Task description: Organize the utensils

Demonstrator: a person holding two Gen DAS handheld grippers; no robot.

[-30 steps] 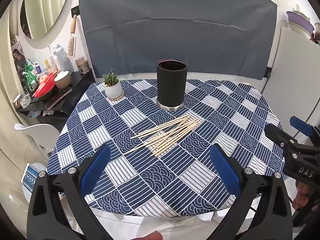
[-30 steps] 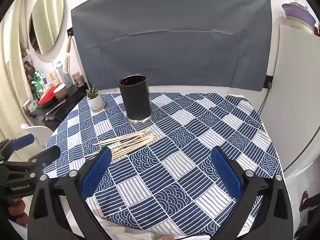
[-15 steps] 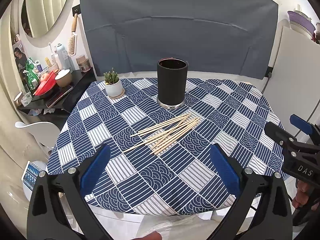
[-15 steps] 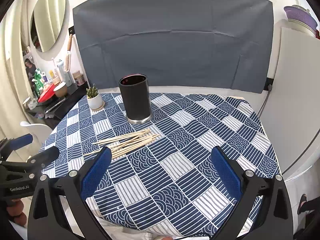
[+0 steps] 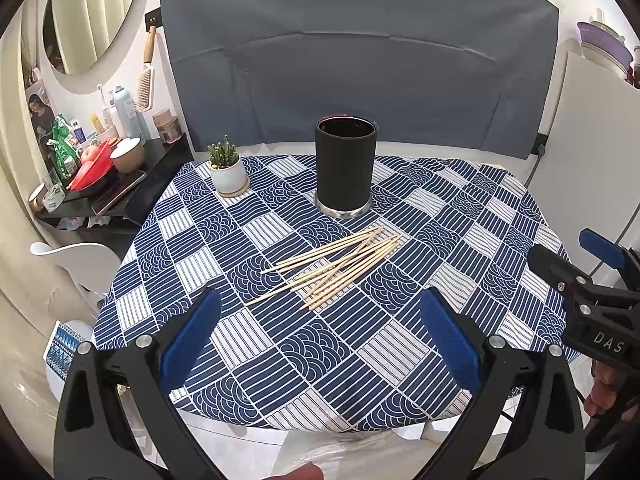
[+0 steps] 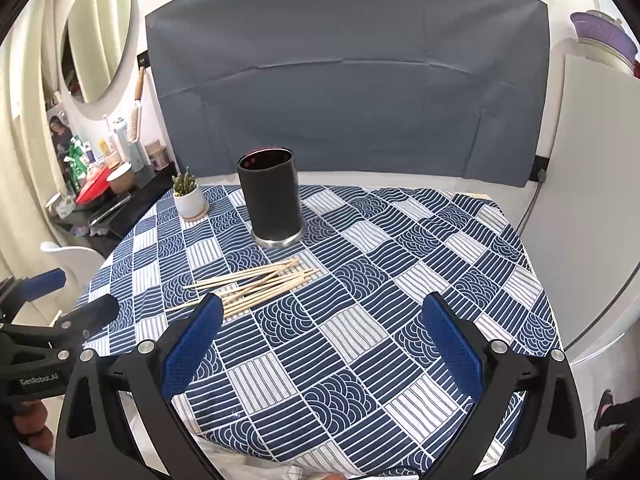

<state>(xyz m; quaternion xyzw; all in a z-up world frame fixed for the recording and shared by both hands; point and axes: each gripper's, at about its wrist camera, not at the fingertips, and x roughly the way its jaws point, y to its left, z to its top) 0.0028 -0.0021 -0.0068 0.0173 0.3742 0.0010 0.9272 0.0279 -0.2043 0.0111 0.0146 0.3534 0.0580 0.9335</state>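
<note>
Both tongs, left gripper [image 5: 319, 334] and right gripper [image 6: 320, 334], stay wide open and empty, having only drifted slightly while the thin pale wooden chopsticks [image 5: 336, 266] lie untouched near the tall black cylindrical holder [image 5: 345, 170].

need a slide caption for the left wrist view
Open left gripper hovers before loose wooden chopsticks lying beside an upright black cylindrical holder on a blue patterned tablecloth.

Landmark: grey backdrop cloth [image 5: 356, 68] hung on the white wall.
Below it: table under a blue-and-white patterned cloth [image 5: 460, 216].
Left of it: oval mirror [image 5: 92, 12], hanging hairbrush [image 5: 145, 76], dark side shelf [image 5: 120, 196] crowded with bottles.
Right of it: white panel [image 6: 596, 184].
Lower left: white chair [image 5: 76, 256].
</note>
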